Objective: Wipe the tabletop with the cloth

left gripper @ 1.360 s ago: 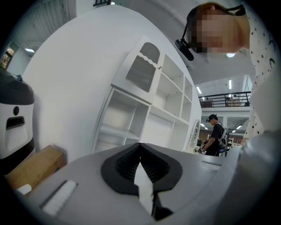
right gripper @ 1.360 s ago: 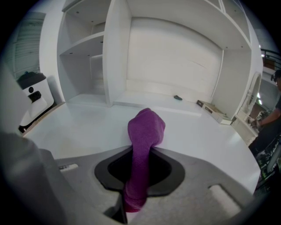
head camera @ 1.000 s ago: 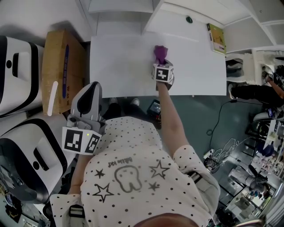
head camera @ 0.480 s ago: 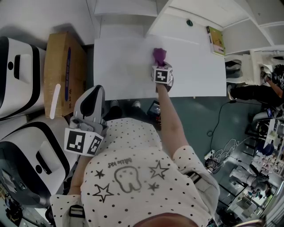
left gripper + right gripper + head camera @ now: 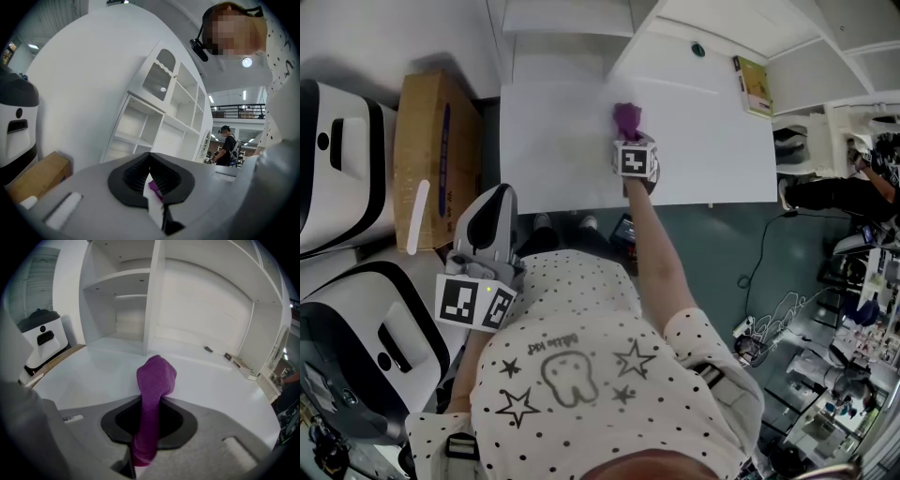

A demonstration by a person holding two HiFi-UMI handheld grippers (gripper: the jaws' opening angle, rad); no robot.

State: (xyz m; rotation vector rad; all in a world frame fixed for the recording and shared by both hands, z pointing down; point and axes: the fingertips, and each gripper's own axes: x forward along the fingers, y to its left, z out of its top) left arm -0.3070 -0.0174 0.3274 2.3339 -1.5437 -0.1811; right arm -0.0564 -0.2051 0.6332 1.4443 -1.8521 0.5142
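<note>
A purple cloth (image 5: 626, 118) lies bunched on the white tabletop (image 5: 553, 141), a little right of its middle. My right gripper (image 5: 630, 139) is shut on the cloth and presses it onto the surface. In the right gripper view the cloth (image 5: 157, 378) runs up between the jaws of my right gripper (image 5: 152, 401) and folds over onto the tabletop (image 5: 93, 376) just ahead. My left gripper (image 5: 495, 197) hangs off the table's near left corner, close to the person's body. In its own view my left gripper (image 5: 151, 161) is shut, with nothing held.
A cardboard box (image 5: 431, 141) stands left of the table, beside white machines (image 5: 337, 159). White shelving (image 5: 140, 296) rises behind the table. A green booklet (image 5: 757, 84) and a small dark knob (image 5: 698, 50) lie on the back ledge. Cables (image 5: 769, 309) trail on the floor at right.
My right gripper has slid the purple cloth leftward across the tabletop. The left gripper has stayed by the body.
</note>
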